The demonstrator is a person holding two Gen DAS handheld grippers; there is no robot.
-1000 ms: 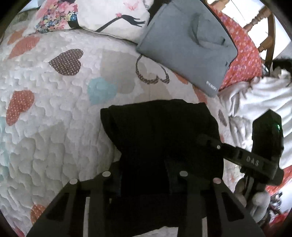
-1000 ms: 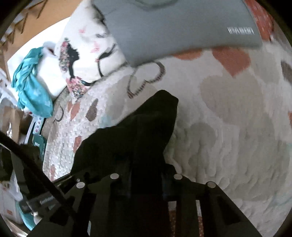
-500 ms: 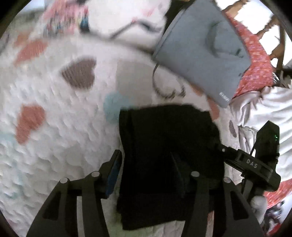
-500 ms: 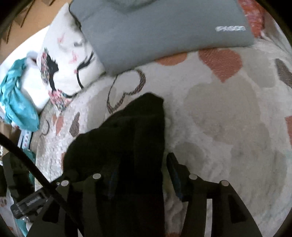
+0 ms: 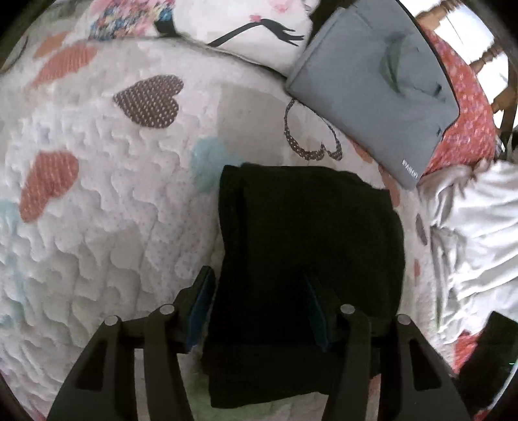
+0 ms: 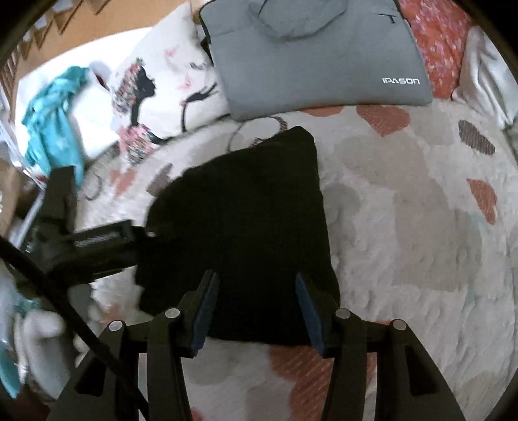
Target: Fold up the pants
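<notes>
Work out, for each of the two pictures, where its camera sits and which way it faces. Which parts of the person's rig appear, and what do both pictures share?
Left wrist view: sits on the left gripper, looking down over its spread fingers at the folded black pants on the quilt.
Right wrist view: sits on the right gripper, facing the same pants; the other gripper's body appears at left.
Shared: pants, quilt, grey laptop bag, printed pillow.
</notes>
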